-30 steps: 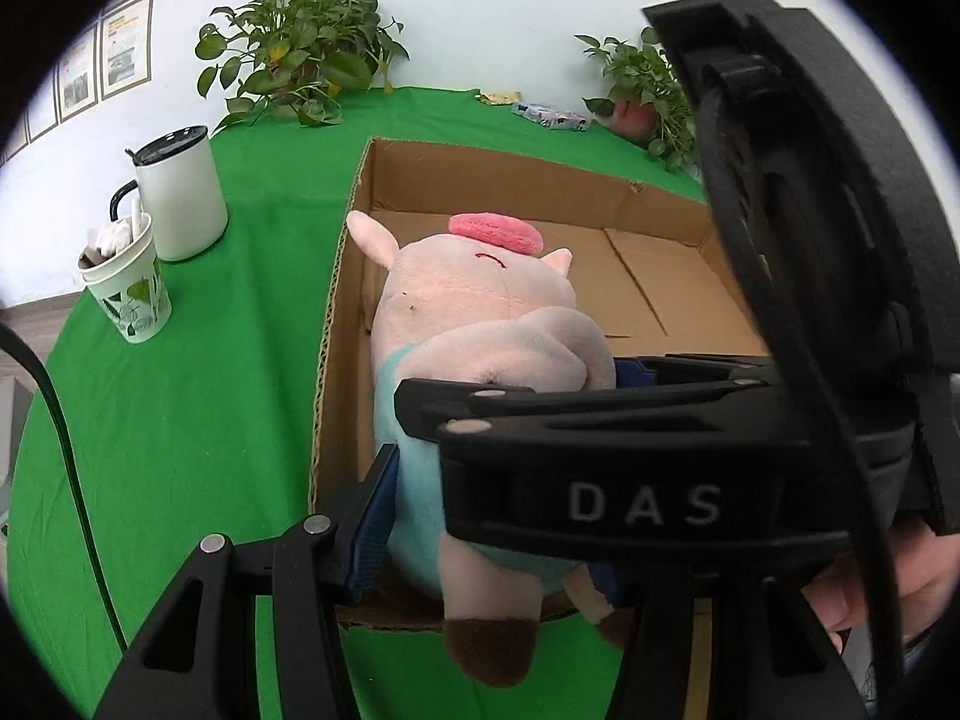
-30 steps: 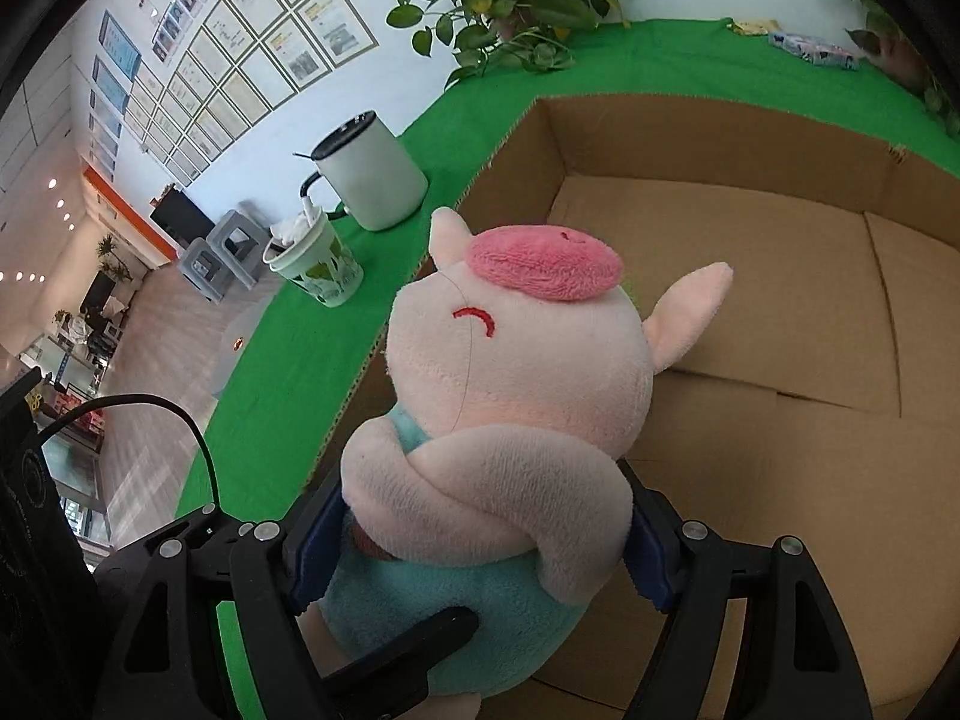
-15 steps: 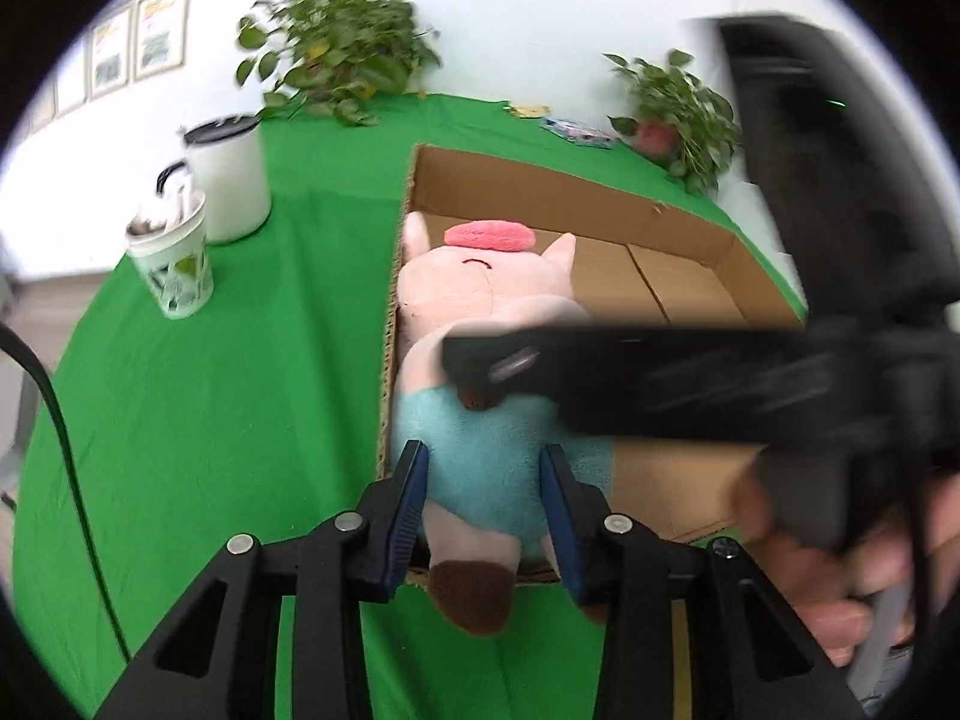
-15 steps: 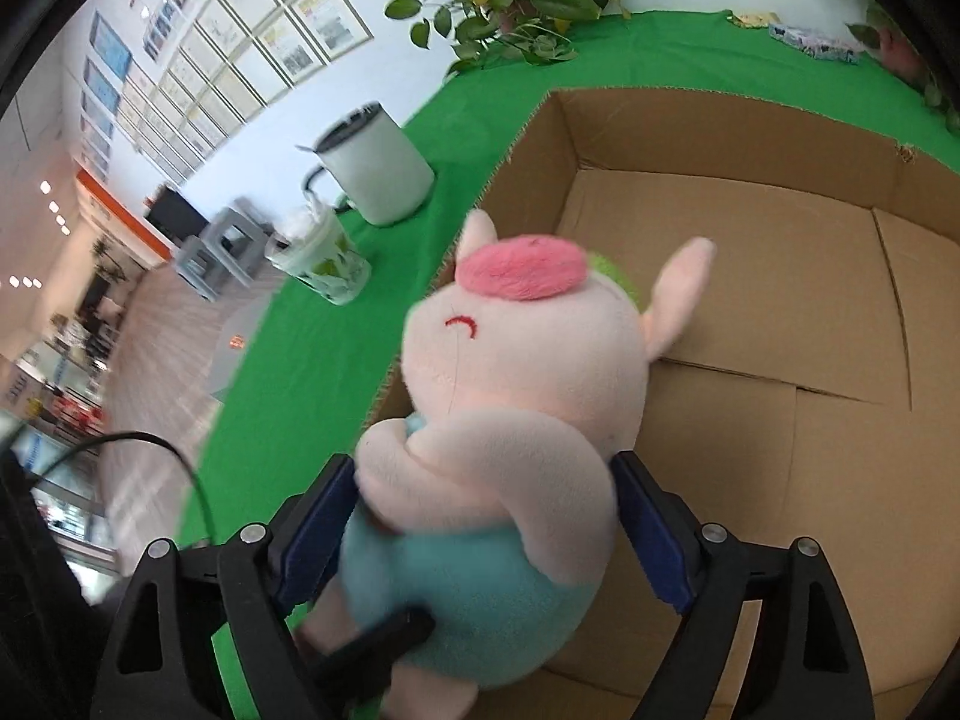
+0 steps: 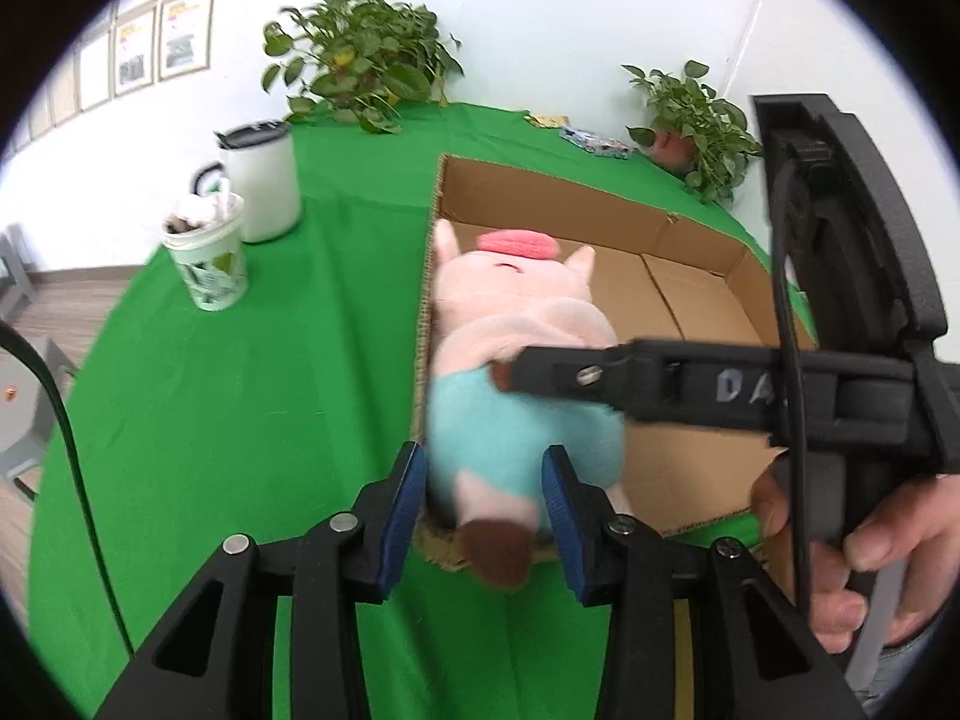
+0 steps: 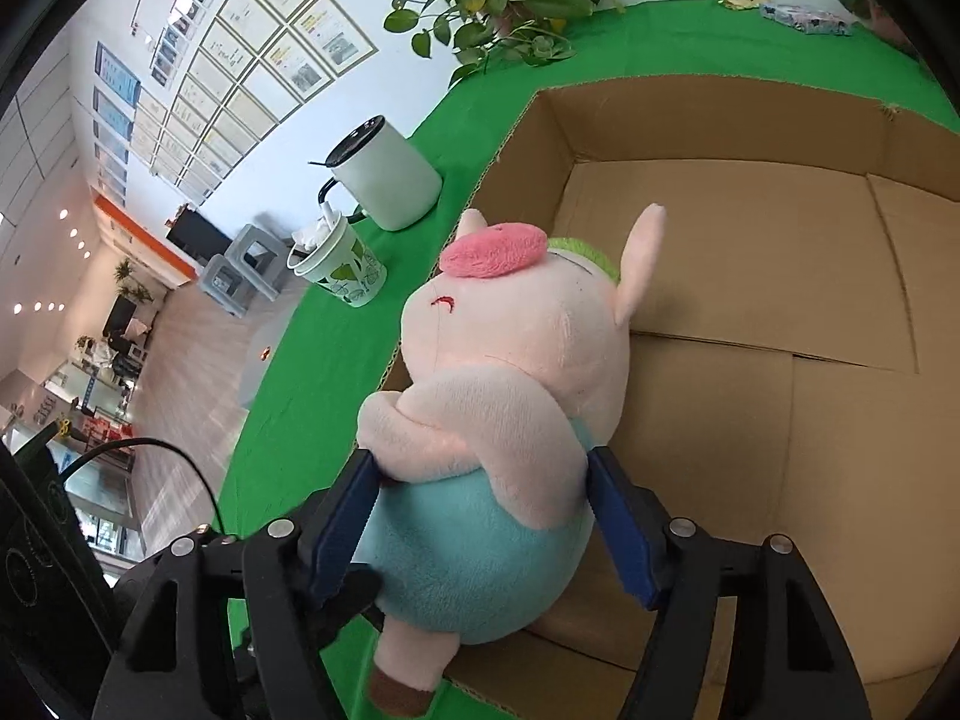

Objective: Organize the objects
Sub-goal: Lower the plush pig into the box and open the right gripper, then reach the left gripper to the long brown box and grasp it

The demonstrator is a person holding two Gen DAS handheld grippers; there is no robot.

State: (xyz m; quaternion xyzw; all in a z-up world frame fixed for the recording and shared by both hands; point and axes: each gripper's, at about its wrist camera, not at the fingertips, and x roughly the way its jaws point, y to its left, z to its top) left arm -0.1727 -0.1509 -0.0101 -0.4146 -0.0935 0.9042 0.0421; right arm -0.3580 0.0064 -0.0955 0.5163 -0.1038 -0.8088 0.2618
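Observation:
A plush pig [image 5: 510, 324] in a teal outfit lies in the near left corner of the open cardboard box [image 5: 600, 210], its brown-tipped feet hanging over the near wall. My left gripper [image 5: 486, 516] has its blue pads against the pig's legs, and its jaws are opening. In the right wrist view my right gripper [image 6: 480, 516] grips the pig [image 6: 510, 360] at the waist, under its arms, jaws closing. One finger [image 5: 576, 372] of that gripper crosses the pig's body in the left wrist view.
On the green cloth left of the box stand a white lidded mug [image 5: 261, 180] and a patterned paper cup [image 5: 210, 264]. Potted plants [image 5: 360, 60] [image 5: 696, 120] and a packet [image 5: 594, 141] sit at the back. A hand [image 5: 870, 540] holds the right gripper.
The left gripper has drawn back from the box and narrowed its jaws onto the pig's legs. The right gripper no longer blocks the left view; the pig stays between its pads.

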